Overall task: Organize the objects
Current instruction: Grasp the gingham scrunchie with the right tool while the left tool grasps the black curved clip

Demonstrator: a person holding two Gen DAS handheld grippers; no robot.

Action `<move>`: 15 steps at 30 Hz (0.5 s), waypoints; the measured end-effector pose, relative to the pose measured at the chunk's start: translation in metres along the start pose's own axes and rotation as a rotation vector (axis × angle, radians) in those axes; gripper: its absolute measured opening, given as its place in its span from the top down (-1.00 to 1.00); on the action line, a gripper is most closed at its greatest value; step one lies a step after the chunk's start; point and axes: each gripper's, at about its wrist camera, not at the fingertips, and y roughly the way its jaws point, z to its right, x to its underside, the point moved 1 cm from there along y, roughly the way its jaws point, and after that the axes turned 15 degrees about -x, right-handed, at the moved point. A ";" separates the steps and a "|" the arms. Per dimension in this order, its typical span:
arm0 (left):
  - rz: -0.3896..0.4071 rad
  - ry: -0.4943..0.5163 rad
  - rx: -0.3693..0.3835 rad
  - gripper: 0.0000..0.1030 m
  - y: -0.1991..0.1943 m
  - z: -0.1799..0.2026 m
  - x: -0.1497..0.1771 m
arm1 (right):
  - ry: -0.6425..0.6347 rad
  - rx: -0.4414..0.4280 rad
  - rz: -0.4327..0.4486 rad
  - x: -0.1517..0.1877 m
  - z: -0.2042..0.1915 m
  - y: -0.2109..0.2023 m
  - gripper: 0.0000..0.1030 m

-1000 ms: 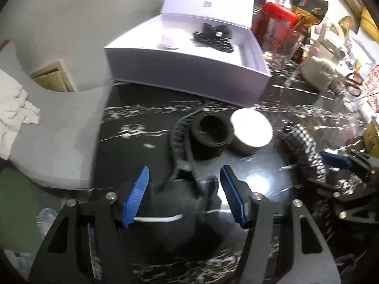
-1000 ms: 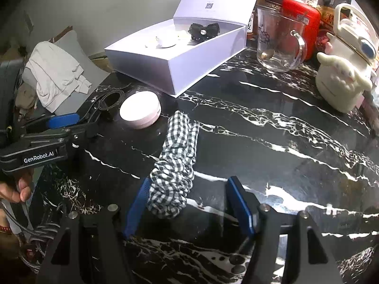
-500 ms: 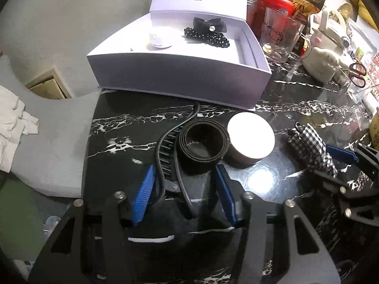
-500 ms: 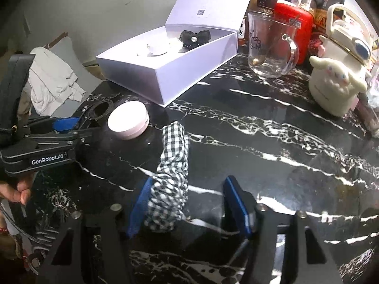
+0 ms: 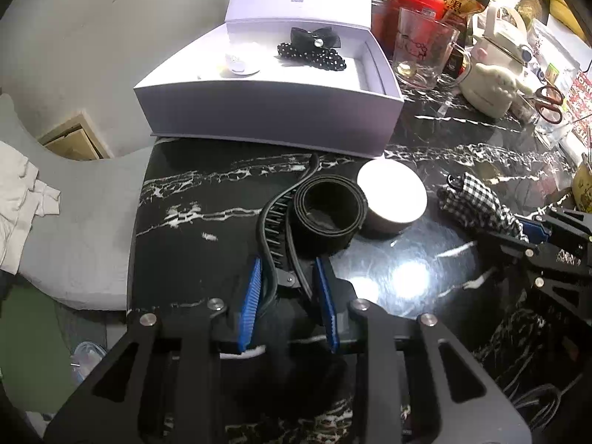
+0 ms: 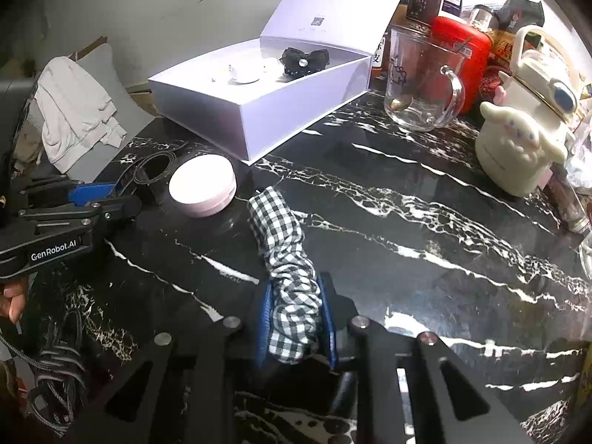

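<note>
My left gripper (image 5: 286, 277) is shut on the near end of a black toothed hair clip (image 5: 273, 222) lying on the black marble table. A rolled black band (image 5: 327, 209) and a round pink case (image 5: 392, 194) sit just beyond it. My right gripper (image 6: 298, 307) is shut on a black-and-white checked scrunchie (image 6: 285, 244), which stretches forward over the table. The open white box (image 5: 270, 100) stands behind and holds a black bow (image 5: 314, 39), a dotted scrunchie (image 5: 314, 55) and a small white item (image 5: 238, 64). The box also shows in the right wrist view (image 6: 259, 100).
A glass mug (image 6: 421, 81), a red container (image 6: 462, 55), a cream kettle (image 6: 525, 148) and jars crowd the table's back right. Red-handled scissors (image 5: 551, 103) lie further right. A grey chair with white cloth (image 6: 74, 111) stands beside the table's left edge.
Both grippers have closed: the left onto the hair clip's end, the right onto the checked scrunchie. Both views have pulled back slightly from the box.
</note>
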 end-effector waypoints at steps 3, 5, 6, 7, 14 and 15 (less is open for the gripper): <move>-0.005 0.005 -0.005 0.46 -0.004 0.002 0.007 | -0.003 0.006 -0.005 0.003 -0.002 -0.001 0.56; -0.012 0.014 -0.001 0.46 -0.010 0.003 0.013 | -0.007 0.007 -0.007 0.005 -0.005 -0.003 0.56; -0.012 0.018 0.001 0.46 -0.011 0.003 0.015 | -0.007 0.003 -0.007 0.007 -0.006 -0.003 0.56; -0.014 0.025 0.005 0.46 -0.013 0.003 0.018 | -0.008 0.002 -0.007 0.008 -0.007 -0.004 0.55; -0.008 0.033 0.039 0.46 -0.022 0.006 0.029 | -0.027 -0.015 -0.008 0.011 -0.016 -0.004 0.55; -0.009 0.030 0.041 0.44 -0.022 0.006 0.029 | -0.028 -0.015 -0.008 0.011 -0.017 -0.003 0.54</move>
